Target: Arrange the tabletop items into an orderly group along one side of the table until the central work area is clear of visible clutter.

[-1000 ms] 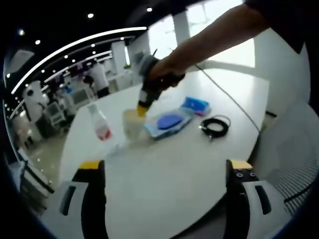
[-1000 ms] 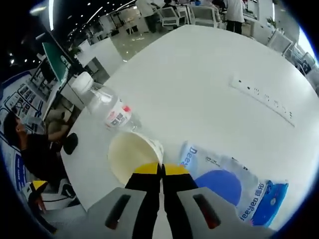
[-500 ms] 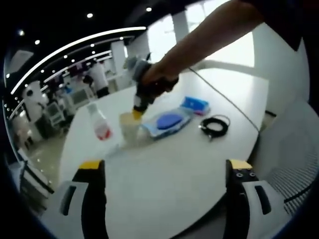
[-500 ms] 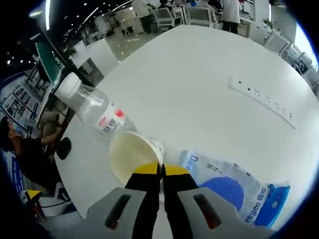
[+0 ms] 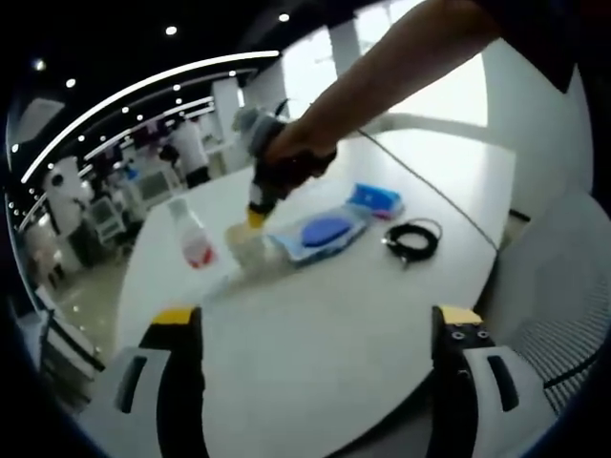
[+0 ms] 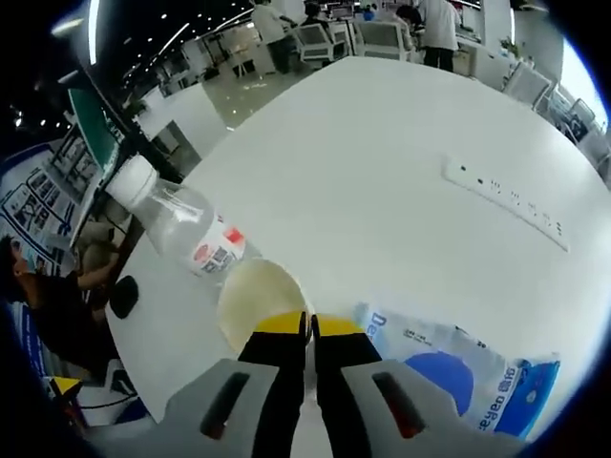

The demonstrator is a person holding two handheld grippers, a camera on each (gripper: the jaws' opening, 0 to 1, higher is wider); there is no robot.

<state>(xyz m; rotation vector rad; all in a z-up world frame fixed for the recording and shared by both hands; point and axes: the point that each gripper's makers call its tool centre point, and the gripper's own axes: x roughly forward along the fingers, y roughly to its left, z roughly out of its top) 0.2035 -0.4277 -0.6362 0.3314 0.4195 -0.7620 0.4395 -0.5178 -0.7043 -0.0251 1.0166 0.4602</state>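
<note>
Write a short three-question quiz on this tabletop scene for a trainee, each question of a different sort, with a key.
1. True or false: the right hand-held gripper is shut on the rim of the paper cup.
2. Multiple choice: what lies nearest the cup on the side away from the wipes pack? A) coiled black cable B) clear plastic bottle C) blue box
3. Fill in: the left hand-held gripper is ____ and holds nothing.

Key: 1 true; 2 B; 3 open.
</note>
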